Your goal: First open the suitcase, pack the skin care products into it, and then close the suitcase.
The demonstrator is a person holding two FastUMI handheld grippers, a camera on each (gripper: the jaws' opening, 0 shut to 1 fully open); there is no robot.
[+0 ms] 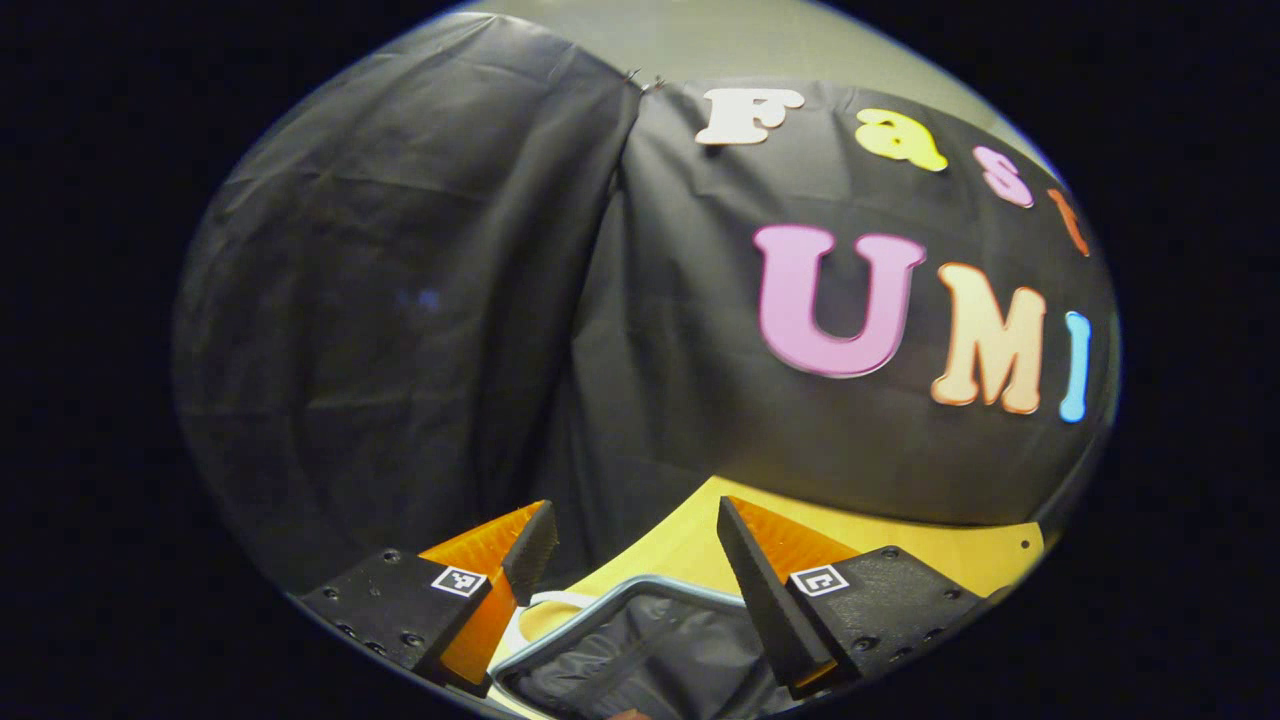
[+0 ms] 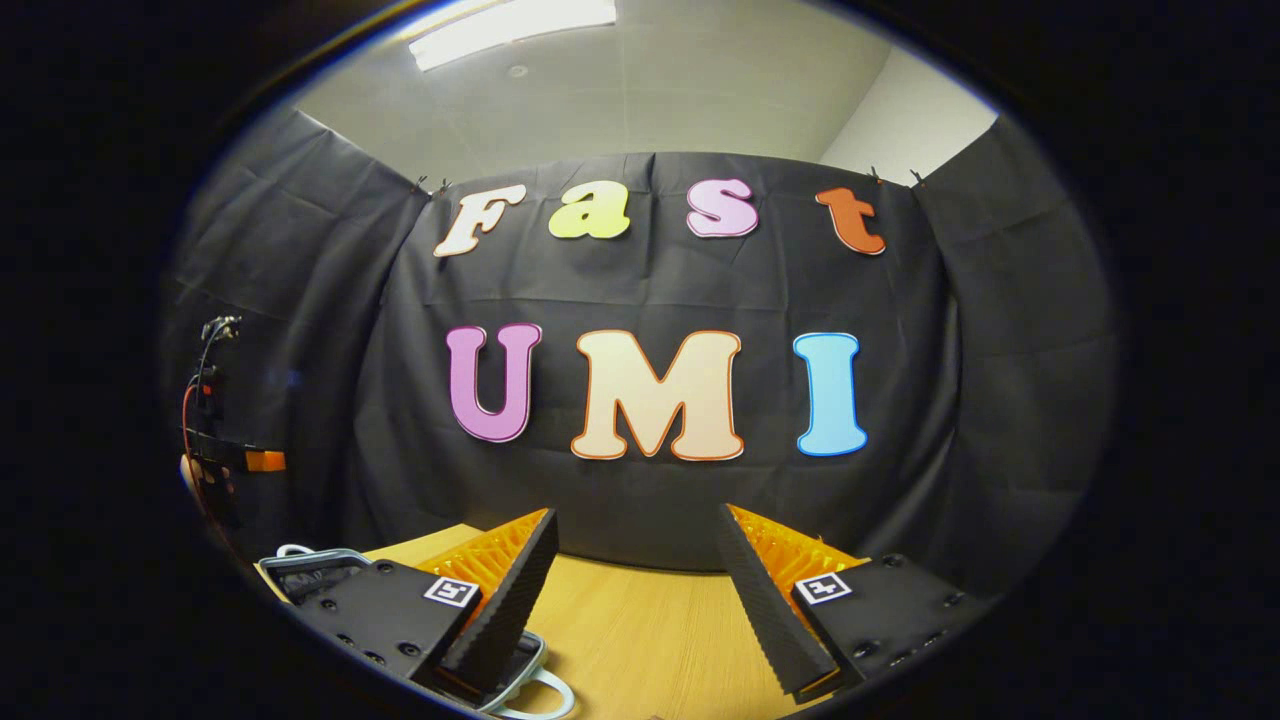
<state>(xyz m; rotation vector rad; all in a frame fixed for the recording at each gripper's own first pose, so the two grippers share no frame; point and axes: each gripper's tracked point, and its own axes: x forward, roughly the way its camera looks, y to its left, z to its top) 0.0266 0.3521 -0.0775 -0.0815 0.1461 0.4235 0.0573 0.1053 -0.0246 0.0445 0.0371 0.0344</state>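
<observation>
my left gripper (image 1: 637, 535) is spread wide with nothing between its fingers, and it is tilted up toward the black cloth wall (image 1: 400, 300). just below and between the fingertips sits the suitcase (image 1: 640, 655): i see its pale grey rim curving across the gap and the dark wrinkled lining inside, so it lies open under me, close in, with its far edge nearly level with my fingertips. beside the left finger (image 1: 530, 550) a bit of white handle or strap shows against the case. past the case the yellow wooden table (image 1: 960, 555) runs to the wall. my right gripper (image 2: 637, 540) is likewise released, fingers wide apart and empty, hanging over bare table (image 2: 640, 630). from the right gripper view the suitcase (image 2: 305, 572) lies off to the left side, partly behind my left finger (image 2: 505, 600), its grey rim and dark lining peeking out above the finger's base, and a pale loop shows below the fingertip at the table's near edge. farther left, by the wall, the other gripper (image 2: 215, 460) shows, small and dim, with cables; i cannot tell its detail from here.
</observation>
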